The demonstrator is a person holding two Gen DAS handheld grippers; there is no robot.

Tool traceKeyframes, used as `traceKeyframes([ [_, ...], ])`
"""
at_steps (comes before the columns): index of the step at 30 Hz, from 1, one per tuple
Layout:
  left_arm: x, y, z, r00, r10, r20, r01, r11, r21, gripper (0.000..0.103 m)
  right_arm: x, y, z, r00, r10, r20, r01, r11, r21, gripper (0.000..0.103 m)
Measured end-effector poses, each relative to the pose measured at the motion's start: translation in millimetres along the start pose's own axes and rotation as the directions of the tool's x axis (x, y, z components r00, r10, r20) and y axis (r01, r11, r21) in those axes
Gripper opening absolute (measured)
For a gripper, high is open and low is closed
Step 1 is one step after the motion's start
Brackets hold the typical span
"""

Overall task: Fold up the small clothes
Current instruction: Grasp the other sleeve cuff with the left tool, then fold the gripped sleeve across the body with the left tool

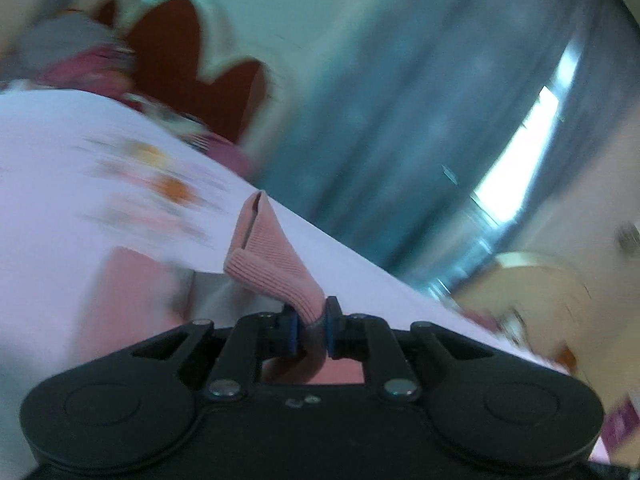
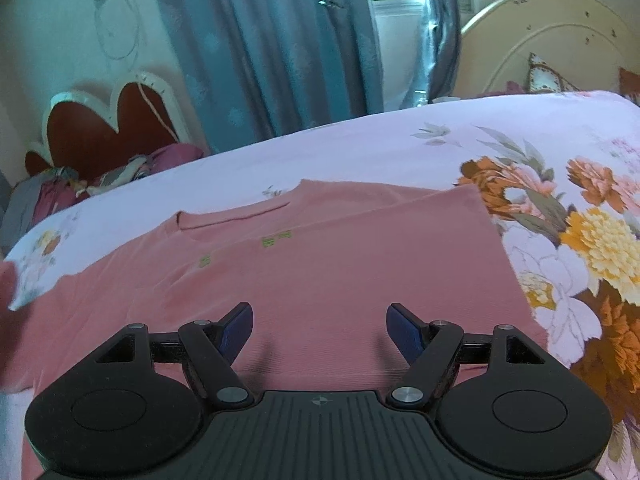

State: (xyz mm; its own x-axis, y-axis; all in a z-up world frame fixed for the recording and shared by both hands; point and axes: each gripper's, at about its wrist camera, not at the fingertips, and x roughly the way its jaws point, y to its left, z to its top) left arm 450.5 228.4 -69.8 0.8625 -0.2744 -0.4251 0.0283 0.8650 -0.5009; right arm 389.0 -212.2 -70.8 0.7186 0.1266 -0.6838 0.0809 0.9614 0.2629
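A small pink ribbed shirt (image 2: 320, 280) lies spread on the flowered bedsheet (image 2: 360, 144), its right side folded over along a straight edge. In the left wrist view my left gripper (image 1: 311, 330) is shut on a bunched fold of the pink shirt (image 1: 272, 264), lifted off the sheet; the picture is blurred with motion. In the right wrist view my right gripper (image 2: 320, 332) hovers open just above the shirt's near part, nothing between its blue pads (image 2: 406, 330). At that view's left edge a blurred pink bit of the shirt rises.
The bed's cream headboard (image 2: 552, 40) stands at the back right with a pillow (image 2: 544, 76). A red heart-shaped cushion (image 2: 108, 128) and a heap of clothes (image 2: 100, 180) lie at the back left. Blue curtains (image 2: 272, 40) hang behind the bed.
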Motion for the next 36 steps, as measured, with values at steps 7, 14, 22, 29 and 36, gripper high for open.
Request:
traceKeyframes([
  [7,52.1,-132.6,-73.3,0.981,-0.080,-0.179,0.123,0.962,0.243,0.012,-15.2,-28.2,5.4,0.999,0.022,0.033,-0.024,0.998,0.057,0.074],
  [14,96.4,-190.6,-124.1,0.948,-0.067,-0.310,0.177,0.924,0.340,0.012,-28.6,-62.8,3.3,0.999,0.026,0.027,-0.029,0.994,0.104,0.074],
  [22,92.1,-201.3,-156.0,0.934,-0.059,-0.352,0.214,0.883,0.418,0.080,-32.9,-65.5,3.4,0.995,0.100,0.008,-0.100,0.991,0.094,0.074],
  [29,-5.1,-120.0,-116.8,0.975,0.072,-0.209,0.015,0.921,0.388,0.055,11.0,-31.4,-3.5,0.953,0.294,-0.069,-0.272,0.935,0.230,0.074],
  [36,-38.4,-17.7,-98.0,0.938,0.287,-0.192,-0.213,0.918,0.336,0.050,61.7,-10.8,-12.2,0.926,0.354,-0.132,-0.289,0.888,0.358,0.047],
])
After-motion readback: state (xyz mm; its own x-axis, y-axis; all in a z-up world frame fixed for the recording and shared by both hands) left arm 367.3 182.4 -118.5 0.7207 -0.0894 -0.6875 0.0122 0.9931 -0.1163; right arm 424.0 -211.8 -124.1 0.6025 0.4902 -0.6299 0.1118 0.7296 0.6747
